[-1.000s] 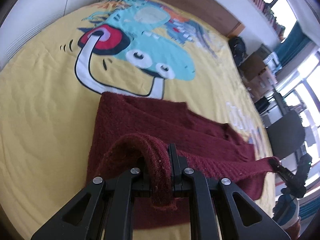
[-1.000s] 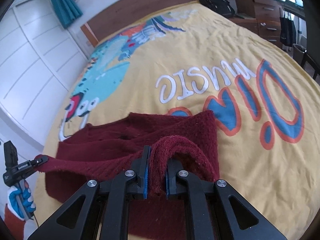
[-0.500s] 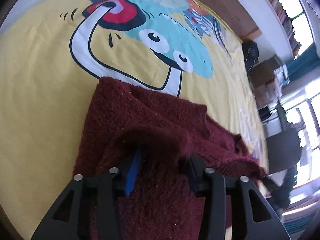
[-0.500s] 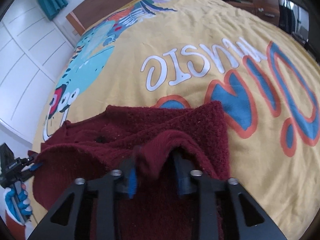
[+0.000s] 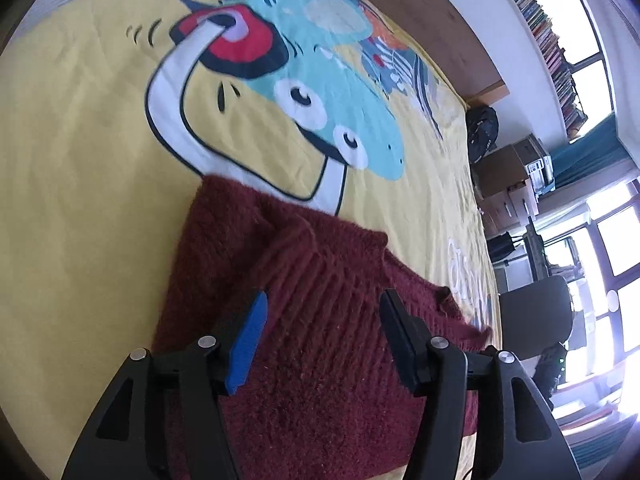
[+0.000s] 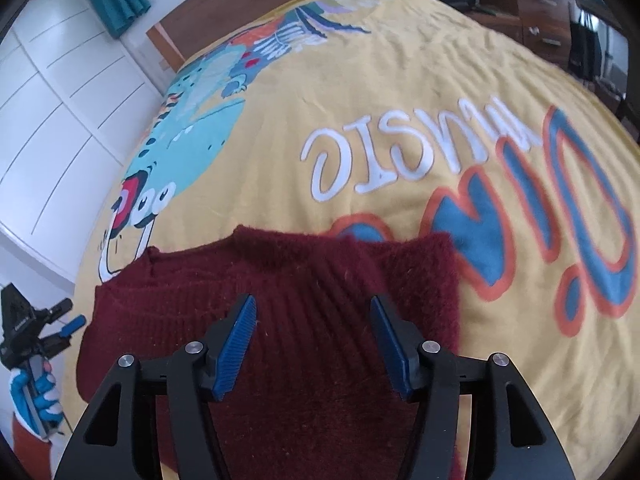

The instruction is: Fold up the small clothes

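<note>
A dark red knitted sweater (image 5: 304,320) (image 6: 280,304) lies folded over on the yellow printed bedspread (image 5: 80,200) (image 6: 400,100). My left gripper (image 5: 322,312) hovers just above its ribbed part, its jaws opening, pads clear of the knit. Over the sweater's right half my right gripper (image 6: 312,316) is likewise opening, with only flat cloth below the gap. In the right wrist view the left gripper (image 6: 52,320) shows at the far left edge, held by a hand in a blue and white glove (image 6: 32,400).
The bedspread carries a cartoon dinosaur (image 5: 320,92) and big lettering (image 6: 380,152). A wooden headboard (image 6: 248,4) runs along the far side, white cupboards (image 6: 52,120) on the left. A black chair (image 5: 536,320), boxes (image 5: 508,172) and a backpack (image 5: 482,132) stand beside the bed.
Both grippers were shut on raised folds of the sweater; they have let go and spread apart. The lifted edges dropped flat onto the sweater, and both hands moved forward over it.
</note>
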